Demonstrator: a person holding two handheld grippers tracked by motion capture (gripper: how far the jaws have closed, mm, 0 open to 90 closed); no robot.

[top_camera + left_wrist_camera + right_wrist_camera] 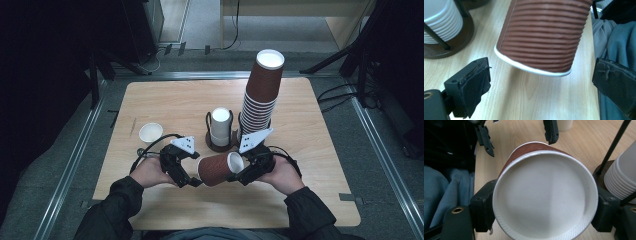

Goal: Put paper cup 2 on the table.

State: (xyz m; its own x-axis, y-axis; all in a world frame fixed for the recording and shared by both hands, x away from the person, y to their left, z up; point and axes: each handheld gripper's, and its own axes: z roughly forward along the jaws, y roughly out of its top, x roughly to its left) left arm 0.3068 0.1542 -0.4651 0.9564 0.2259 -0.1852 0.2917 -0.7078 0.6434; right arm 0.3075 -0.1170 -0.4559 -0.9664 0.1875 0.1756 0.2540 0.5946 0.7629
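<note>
A brown ribbed paper cup point(219, 170) lies on its side in the air above the table's near middle. My right gripper point(239, 167) is shut on it near the white open mouth, which faces the right gripper view as the cup point(545, 195), with a jaw on each side of my right gripper point(545, 207). My left gripper point(194, 171) stands open at the cup's closed end. In the left gripper view the cup's base end point(541, 37) hangs just ahead of my left gripper point(541, 67), whose pads point(476, 80) do not touch it.
A tall leaning stack of brown cups point(260, 100) stands behind my right hand. A round dark holder with white cups point(220, 127) is at the centre, and a single small white cup point(150, 133) stands to the left. The wooden table point(310, 195) ends close to the person's body.
</note>
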